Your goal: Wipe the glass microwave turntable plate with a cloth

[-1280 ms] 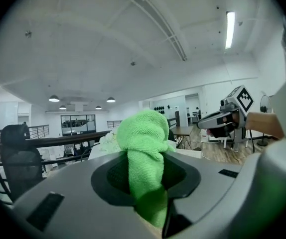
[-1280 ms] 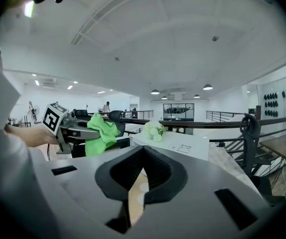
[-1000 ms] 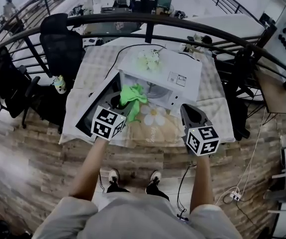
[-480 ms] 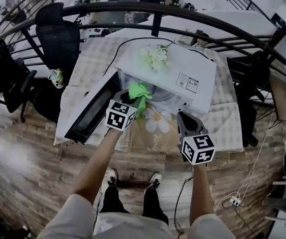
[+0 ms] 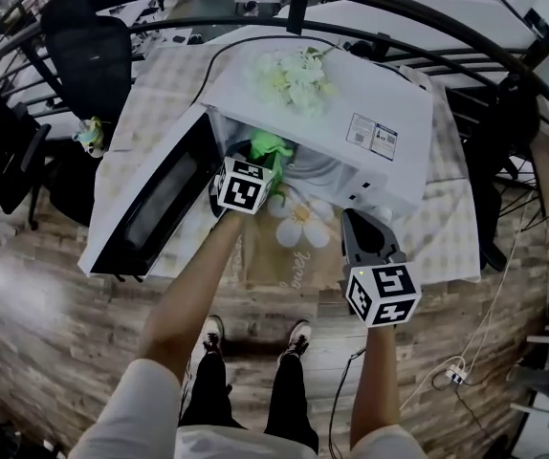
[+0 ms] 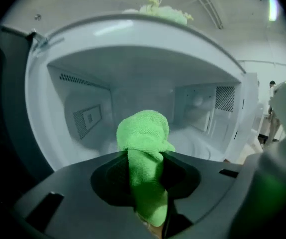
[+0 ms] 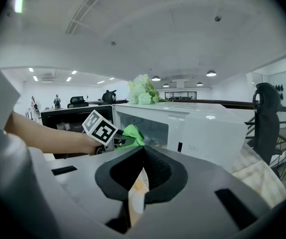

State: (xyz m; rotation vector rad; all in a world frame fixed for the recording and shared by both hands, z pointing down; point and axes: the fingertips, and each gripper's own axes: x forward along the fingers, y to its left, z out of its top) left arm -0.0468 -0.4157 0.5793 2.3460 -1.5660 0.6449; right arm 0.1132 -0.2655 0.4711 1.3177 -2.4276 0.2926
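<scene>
Can barely make out the glass turntable plate (image 6: 203, 142), a pale blur on the microwave (image 5: 351, 103) floor. Door (image 5: 150, 204) swung open at left, flowers (image 5: 294, 75) on top. Left claw (image 5: 258, 156) reaching into the opening, clamped on the green cloth (image 6: 145, 148). Right claw (image 5: 363, 229) low right over the desk (image 5: 447, 242), pinched together, empty.

A pale wood-plank floor (image 5: 35, 295) lies under a tabletop draped in beige checked cloth (image 5: 447, 232). A curved black metal railing (image 5: 298, 12) runs behind it, with a black mesh office chair (image 5: 88, 55) at the left. Round ceiling lamps (image 7: 211, 73) glow overhead.
</scene>
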